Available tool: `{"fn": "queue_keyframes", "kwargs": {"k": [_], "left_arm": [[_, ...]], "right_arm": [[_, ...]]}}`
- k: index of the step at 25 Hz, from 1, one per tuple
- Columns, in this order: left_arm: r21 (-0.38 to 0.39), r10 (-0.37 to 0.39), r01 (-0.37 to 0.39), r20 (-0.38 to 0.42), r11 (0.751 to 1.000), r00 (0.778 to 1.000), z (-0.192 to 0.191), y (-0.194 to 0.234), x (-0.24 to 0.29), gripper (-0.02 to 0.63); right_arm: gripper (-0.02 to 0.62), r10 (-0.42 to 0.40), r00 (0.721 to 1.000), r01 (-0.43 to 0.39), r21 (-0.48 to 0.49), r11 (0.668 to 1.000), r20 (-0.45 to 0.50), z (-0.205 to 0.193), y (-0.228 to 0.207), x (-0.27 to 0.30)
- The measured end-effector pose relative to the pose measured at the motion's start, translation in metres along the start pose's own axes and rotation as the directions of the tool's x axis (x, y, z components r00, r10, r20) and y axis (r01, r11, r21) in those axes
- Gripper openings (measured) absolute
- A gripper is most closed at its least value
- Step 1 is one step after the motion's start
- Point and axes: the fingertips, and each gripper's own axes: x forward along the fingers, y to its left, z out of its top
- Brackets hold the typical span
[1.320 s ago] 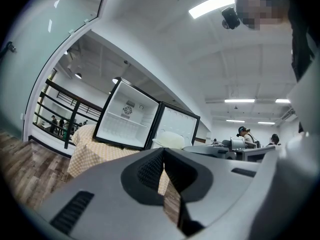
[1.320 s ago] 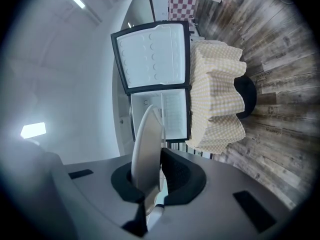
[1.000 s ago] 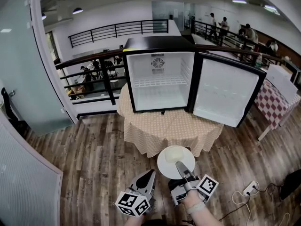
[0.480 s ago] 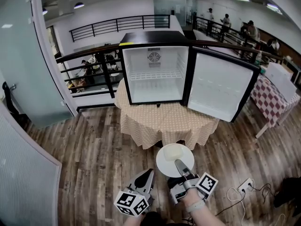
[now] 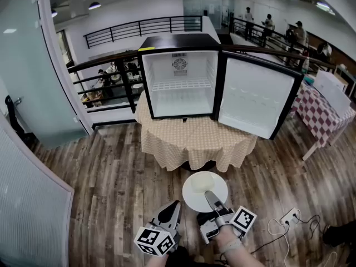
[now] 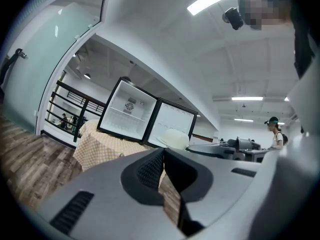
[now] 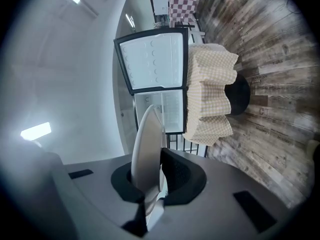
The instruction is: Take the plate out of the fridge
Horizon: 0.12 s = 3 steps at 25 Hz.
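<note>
Head view: a round, smooth white plate (image 5: 203,188) is outside the fridge, held level above the wood-plank floor (image 5: 111,177) in front of the table. The right gripper (image 5: 213,200) grips it by its near rim. The left gripper (image 5: 172,211) hangs beside it, apart from the plate. The black, box-shaped fridge (image 5: 181,44) stands on the table, towards its rear edge. Its door (image 5: 253,96) is swung wide to the right, and the white interior holds one wire shelf. A beige checked cloth (image 5: 192,141) drapes over the table's front edge. A black railing (image 5: 105,65) runs behind, and a red-checked table (image 5: 325,115) stands to the right.

Left gripper view: the ribbed dark pads meet with nothing between them. The fridge and the plate show beyond.

Right gripper view: the jaws are clenched on the plate's rim. The plate is seen edge-on, thin and curved, and it hides part of the fridge interior behind it.
</note>
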Motion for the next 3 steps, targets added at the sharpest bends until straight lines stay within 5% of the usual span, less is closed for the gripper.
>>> {"fn": "queue_keyframes", "kwargs": {"k": [3], "left_arm": [[-0.001,-0.003,0.003,-0.010,1.000,1.000,-0.0074,-0.0080,-0.0012,0.008]], "right_arm": [[0.043,-0.003,1.000,0.003,0.007,1.000,0.004,0.0031,-0.0029,-0.0120]]}}
